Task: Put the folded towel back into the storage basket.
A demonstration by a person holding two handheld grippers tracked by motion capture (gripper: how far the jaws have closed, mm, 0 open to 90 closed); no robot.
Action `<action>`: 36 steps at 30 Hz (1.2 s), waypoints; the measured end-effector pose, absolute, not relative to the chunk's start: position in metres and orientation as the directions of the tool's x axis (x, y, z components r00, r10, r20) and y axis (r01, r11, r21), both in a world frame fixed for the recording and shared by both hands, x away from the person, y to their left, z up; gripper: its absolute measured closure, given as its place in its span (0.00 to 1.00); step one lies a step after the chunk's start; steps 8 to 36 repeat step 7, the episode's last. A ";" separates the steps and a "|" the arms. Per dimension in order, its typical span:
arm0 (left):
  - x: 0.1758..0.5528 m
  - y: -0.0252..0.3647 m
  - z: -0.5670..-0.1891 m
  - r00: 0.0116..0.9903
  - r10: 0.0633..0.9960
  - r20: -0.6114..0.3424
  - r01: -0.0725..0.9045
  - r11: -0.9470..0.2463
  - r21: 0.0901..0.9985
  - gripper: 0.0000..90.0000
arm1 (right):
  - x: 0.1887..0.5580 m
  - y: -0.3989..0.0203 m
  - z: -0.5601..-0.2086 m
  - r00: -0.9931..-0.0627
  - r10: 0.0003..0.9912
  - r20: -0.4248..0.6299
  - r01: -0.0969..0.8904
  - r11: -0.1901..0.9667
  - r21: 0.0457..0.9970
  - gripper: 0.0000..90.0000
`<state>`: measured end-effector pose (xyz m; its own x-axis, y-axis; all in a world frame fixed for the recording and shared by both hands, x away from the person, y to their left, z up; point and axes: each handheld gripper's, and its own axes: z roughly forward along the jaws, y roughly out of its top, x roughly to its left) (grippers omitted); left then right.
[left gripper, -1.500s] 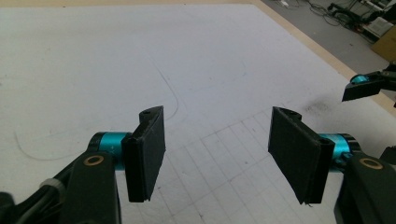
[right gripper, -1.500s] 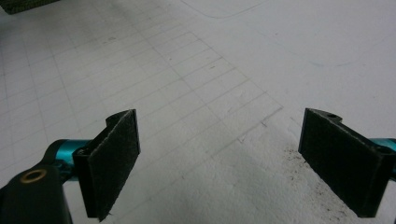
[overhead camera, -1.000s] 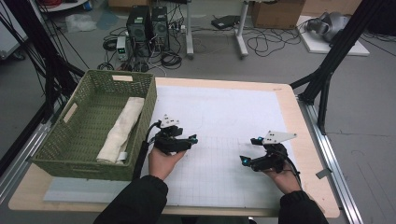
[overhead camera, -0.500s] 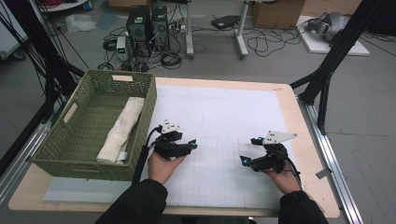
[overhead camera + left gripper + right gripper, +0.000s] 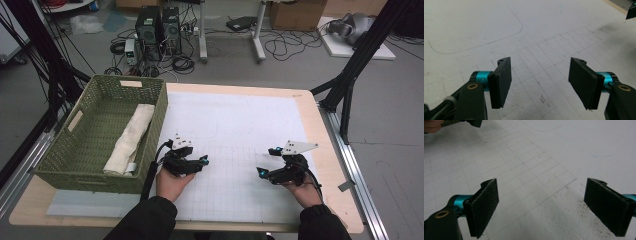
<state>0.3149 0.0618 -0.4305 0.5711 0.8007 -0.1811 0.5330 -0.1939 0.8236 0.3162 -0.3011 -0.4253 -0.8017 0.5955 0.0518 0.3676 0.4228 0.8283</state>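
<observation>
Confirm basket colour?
Olive green, woven basket, with a cream folded cloth inside. Shows best in the high view.

In the high view, both forearms run off the bottom edge. The left claw [image 5: 204, 161] and right claw [image 5: 260, 172] are too small there to judge their gape. The other claw [image 5: 631, 11], far right of the left claw's own jaws, is clipped by the corner.
</observation>
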 end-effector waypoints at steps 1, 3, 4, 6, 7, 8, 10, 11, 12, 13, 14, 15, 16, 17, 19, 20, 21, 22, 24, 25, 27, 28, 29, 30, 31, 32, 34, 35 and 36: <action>0.315 0.062 -0.432 0.570 0.800 -0.187 0.537 -0.191 0.822 0.39 | 0.316 -0.301 -0.425 -0.801 0.596 0.052 0.370 0.424 0.826 0.13; 0.314 0.063 -0.434 0.570 0.801 -0.184 0.537 -0.193 0.821 0.39 | 0.316 -0.301 -0.425 -0.803 0.594 0.049 0.366 0.426 0.827 0.13; 0.314 0.062 -0.434 0.569 0.801 -0.186 0.538 -0.191 0.821 0.39 | 0.315 -0.300 -0.425 -0.803 0.594 0.051 0.368 0.427 0.826 0.13; 0.314 0.062 -0.435 0.572 0.800 -0.182 0.535 -0.196 0.822 0.39 | 0.315 -0.300 -0.425 -0.802 0.595 0.051 0.367 0.425 0.827 0.13; 0.314 0.062 -0.435 0.574 0.799 -0.178 0.533 -0.199 0.822 0.39 | 0.315 -0.300 -0.425 -0.803 0.594 0.048 0.364 0.425 0.829 0.13; 0.314 0.062 -0.435 0.574 0.799 -0.178 0.533 -0.199 0.822 0.39 | 0.315 -0.300 -0.425 -0.803 0.594 0.048 0.364 0.425 0.829 0.13; 0.314 0.062 -0.435 0.574 0.799 -0.178 0.533 -0.199 0.822 0.39 | 0.315 -0.300 -0.425 -0.803 0.594 0.048 0.364 0.425 0.829 0.13; 0.314 0.062 -0.435 0.574 0.799 -0.178 0.533 -0.199 0.822 0.39 | 0.315 -0.300 -0.425 -0.803 0.594 0.048 0.364 0.425 0.829 0.13; 0.314 0.062 -0.435 0.574 0.799 -0.178 0.533 -0.199 0.822 0.39 | 0.315 -0.300 -0.425 -0.803 0.594 0.048 0.364 0.425 0.829 0.13; 0.314 0.062 -0.435 0.574 0.799 -0.178 0.533 -0.199 0.822 0.39 | 0.315 -0.300 -0.425 -0.803 0.594 0.048 0.364 0.425 0.829 0.13; 0.314 0.062 -0.435 0.574 0.799 -0.178 0.533 -0.199 0.822 0.39 | 0.315 -0.300 -0.425 -0.803 0.594 0.048 0.364 0.425 0.829 0.13; 0.314 0.062 -0.435 0.574 0.799 -0.178 0.533 -0.199 0.822 0.39 | 0.315 -0.300 -0.425 -0.803 0.594 0.048 0.364 0.425 0.829 0.13; 0.314 0.062 -0.435 0.574 0.799 -0.178 0.533 -0.199 0.822 0.39 | 0.315 -0.300 -0.425 -0.803 0.594 0.048 0.364 0.425 0.829 0.13; 0.314 0.062 -0.435 0.574 0.799 -0.178 0.533 -0.199 0.822 0.39 | 0.315 -0.300 -0.425 -0.803 0.594 0.048 0.364 0.425 0.829 0.13; 0.314 0.062 -0.435 0.574 0.799 -0.178 0.533 -0.199 0.822 0.39 | 0.315 -0.300 -0.425 -0.803 0.594 0.048 0.364 0.425 0.829 0.13; 0.314 0.062 -0.435 0.574 0.799 -0.178 0.533 -0.199 0.822 0.39 | 0.315 -0.300 -0.425 -0.803 0.594 0.048 0.364 0.425 0.829 0.13; 0.314 0.062 -0.435 0.574 0.799 -0.178 0.533 -0.199 0.822 0.39 | 0.315 -0.300 -0.425 -0.803 0.594 0.048 0.364 0.425 0.829 0.13; 0.314 0.062 -0.435 0.574 0.799 -0.178 0.533 -0.199 0.822 0.39 | 0.315 -0.300 -0.425 -0.803 0.594 0.048 0.364 0.425 0.829 0.13; 0.314 0.062 -0.435 0.574 0.799 -0.178 0.533 -0.199 0.822 0.39 | 0.315 -0.300 -0.425 -0.803 0.594 0.048 0.364 0.425 0.829 0.13; 0.314 0.062 -0.435 0.574 0.799 -0.178 0.533 -0.199 0.822 0.39 | 0.315 -0.300 -0.425 -0.803 0.594 0.048 0.364 0.425 0.829 0.13; 0.314 0.062 -0.435 0.574 0.799 -0.178 0.533 -0.199 0.822 0.39 | 0.315 -0.300 -0.425 -0.803 0.594 0.048 0.364 0.425 0.829 0.13; 0.314 0.062 -0.435 0.574 0.799 -0.178 0.533 -0.199 0.822 0.39 | 0.315 -0.300 -0.425 -0.803 0.594 0.048 0.364 0.425 0.829 0.13; 0.314 0.062 -0.435 0.574 0.799 -0.178 0.533 -0.199 0.822 0.39 | 0.315 -0.300 -0.425 -0.803 0.594 0.048 0.364 0.425 0.829 0.13; 0.314 0.062 -0.435 0.574 0.799 -0.178 0.533 -0.199 0.822 0.39 | 0.315 -0.300 -0.425 -0.803 0.594 0.048 0.364 0.425 0.829 0.13; 0.314 0.062 -0.435 0.574 0.799 -0.178 0.533 -0.199 0.822 0.39 | 0.315 -0.300 -0.425 -0.803 0.594 0.048 0.364 0.425 0.829 0.13; 0.314 0.062 -0.435 0.574 0.799 -0.178 0.533 -0.199 0.822 0.39 | 0.315 -0.300 -0.425 -0.803 0.594 0.048 0.364 0.425 0.829 0.13; 0.314 0.062 -0.435 0.574 0.799 -0.178 0.533 -0.199 0.822 0.39 | 0.315 -0.300 -0.425 -0.803 0.594 0.048 0.364 0.425 0.829 0.13; 0.314 0.062 -0.435 0.574 0.799 -0.178 0.533 -0.199 0.822 0.39 | 0.315 -0.300 -0.425 -0.803 0.594 0.048 0.364 0.425 0.829 0.13; 0.314 0.062 -0.435 0.574 0.799 -0.178 0.533 -0.199 0.822 0.39 | 0.315 -0.300 -0.425 -0.803 0.594 0.048 0.364 0.425 0.829 0.13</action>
